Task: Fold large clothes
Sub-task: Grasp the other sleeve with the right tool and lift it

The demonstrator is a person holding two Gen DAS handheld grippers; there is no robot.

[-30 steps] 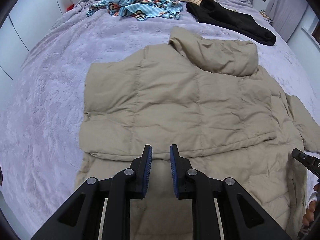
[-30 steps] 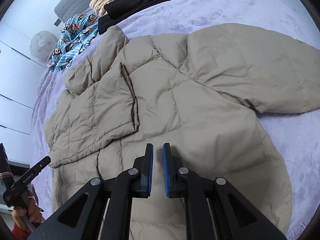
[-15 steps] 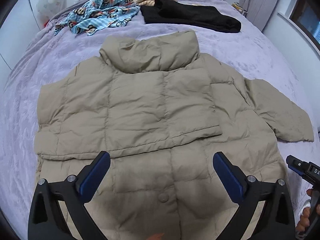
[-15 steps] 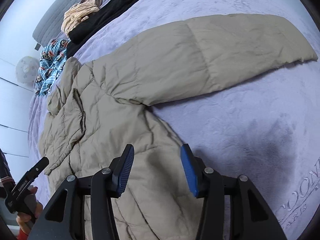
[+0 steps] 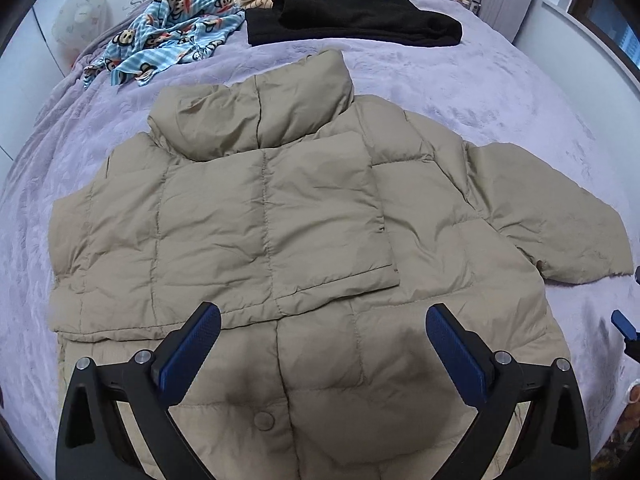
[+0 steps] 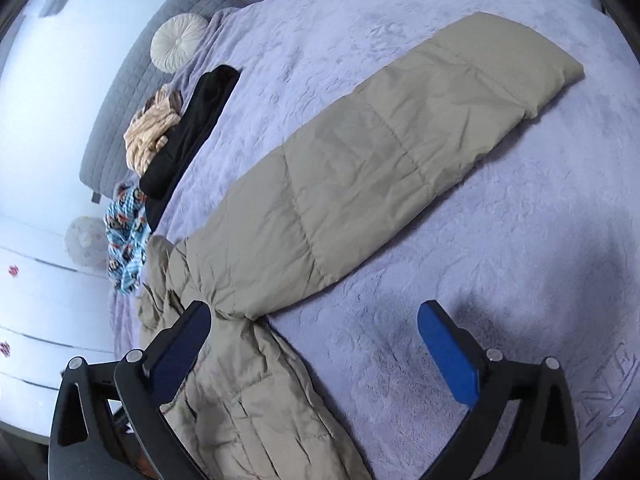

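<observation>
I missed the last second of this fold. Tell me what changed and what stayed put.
Both grippers went from nearly shut to wide open with nothing between the jaws: the left gripper hangs over the jacket, and the right gripper swung out toward the spread sleeve. The jacket's folded side, the black garment and the patterned cloth stayed put.

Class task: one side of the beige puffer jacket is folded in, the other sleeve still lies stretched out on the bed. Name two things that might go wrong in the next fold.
1. The puffy folded panel lies loose, unheld, and may spring back open.
2. The outstretched sleeve is long and bunched at the shoulder; the open right hand-held gripper, gripping only one layer, may fold it crooked.
</observation>
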